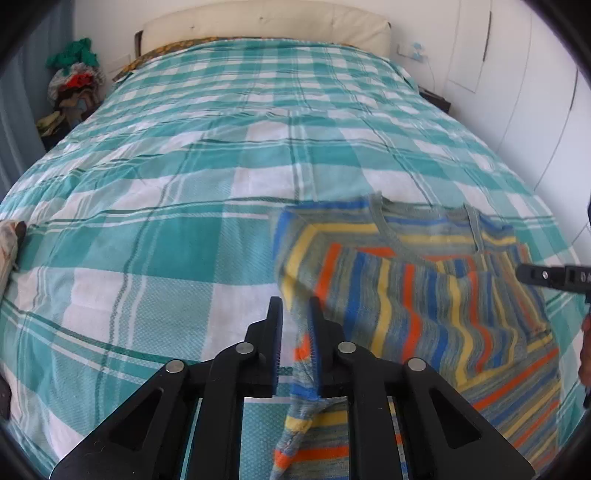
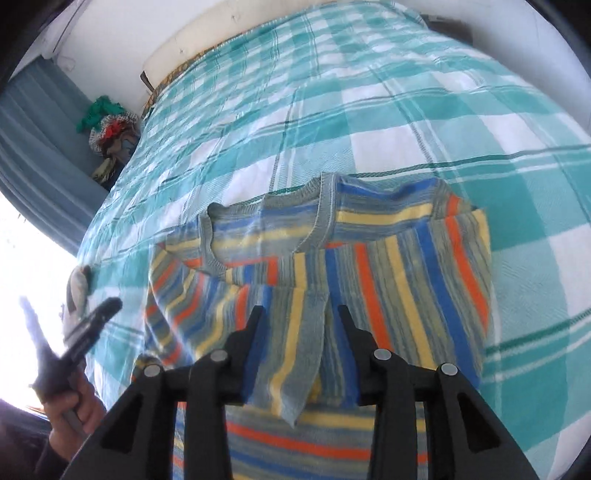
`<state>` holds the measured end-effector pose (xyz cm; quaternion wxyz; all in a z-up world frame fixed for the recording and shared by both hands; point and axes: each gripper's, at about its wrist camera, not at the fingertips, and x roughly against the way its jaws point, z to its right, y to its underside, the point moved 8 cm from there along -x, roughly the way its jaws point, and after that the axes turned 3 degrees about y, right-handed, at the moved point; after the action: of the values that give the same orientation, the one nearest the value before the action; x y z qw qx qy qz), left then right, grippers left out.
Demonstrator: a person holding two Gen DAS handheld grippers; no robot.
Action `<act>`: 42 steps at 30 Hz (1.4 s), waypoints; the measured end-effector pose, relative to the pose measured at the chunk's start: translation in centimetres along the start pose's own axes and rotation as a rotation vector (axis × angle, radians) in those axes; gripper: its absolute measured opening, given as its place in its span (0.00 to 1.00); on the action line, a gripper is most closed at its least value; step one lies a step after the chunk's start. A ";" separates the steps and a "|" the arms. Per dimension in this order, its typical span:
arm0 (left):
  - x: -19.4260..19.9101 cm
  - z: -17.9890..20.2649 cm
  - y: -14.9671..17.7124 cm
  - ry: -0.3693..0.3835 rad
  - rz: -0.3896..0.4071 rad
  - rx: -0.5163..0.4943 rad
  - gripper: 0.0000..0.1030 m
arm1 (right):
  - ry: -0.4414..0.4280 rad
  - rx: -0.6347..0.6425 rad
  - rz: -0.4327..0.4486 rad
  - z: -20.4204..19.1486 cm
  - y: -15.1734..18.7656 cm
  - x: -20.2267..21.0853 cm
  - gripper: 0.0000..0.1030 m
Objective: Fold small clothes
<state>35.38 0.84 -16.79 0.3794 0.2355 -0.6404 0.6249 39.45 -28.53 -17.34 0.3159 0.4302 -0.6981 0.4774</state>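
Observation:
A striped shirt (image 1: 424,295) in blue, yellow, orange and grey lies on the bed with its neckline toward the headboard; it also fills the middle of the right wrist view (image 2: 369,266). My left gripper (image 1: 295,301) hovers at the shirt's left edge with its jaws a narrow gap apart. A strip of the cloth hangs along its right finger, and bedspread shows between the cloth and the left finger. My right gripper (image 2: 299,310) is open wide over the shirt's lower part, a loose fold of cloth hanging between its fingers. A finger (image 2: 99,317) of the left gripper shows blurred at the left.
The teal and white checked bedspread (image 1: 184,166) covers the whole bed (image 2: 406,92). A cream headboard (image 1: 266,26) stands at the far end. A pile of clothes (image 1: 74,85) sits beside the bed at the back left. A small pale item (image 1: 9,240) lies at the bed's left edge.

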 end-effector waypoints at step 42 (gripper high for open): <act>5.8 -11.0 17.1 -0.209 -0.094 0.127 1.00 | 0.446 -0.064 0.182 15.7 22.5 10.3 0.88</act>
<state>20.76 14.40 -23.65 0.3237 0.3527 -0.6238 0.6178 14.21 -42.46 -22.87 0.4313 0.2395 -0.6617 0.5645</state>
